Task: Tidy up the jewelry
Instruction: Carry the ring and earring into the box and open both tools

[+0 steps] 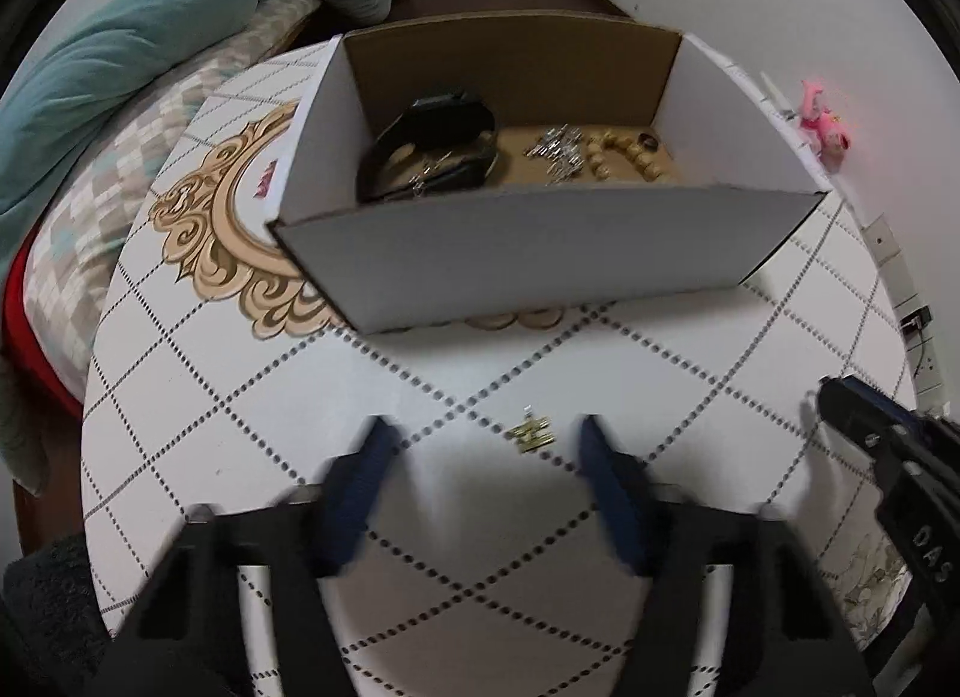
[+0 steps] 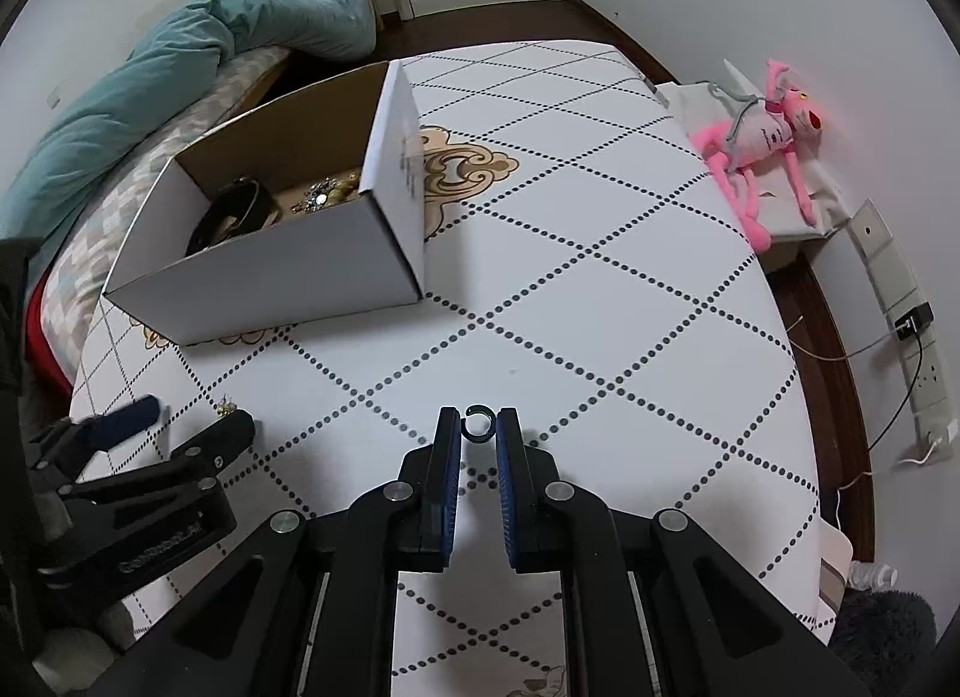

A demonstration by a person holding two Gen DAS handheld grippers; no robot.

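Observation:
A white cardboard box stands on the table and holds a black bracelet, silver pieces and wooden beads. The box also shows in the right wrist view. A small gold brooch lies on the table between the fingertips of my open left gripper, apart from both. My right gripper is shut on a small dark open ring at its fingertips, just over the table. The left gripper also shows in the right wrist view, with the gold brooch by it.
The table has a white cloth with dotted diamonds and gold ornaments. A pink plush toy lies on a side stand at the right. A bed with a teal duvet is behind the box. A power strip hangs on the right wall.

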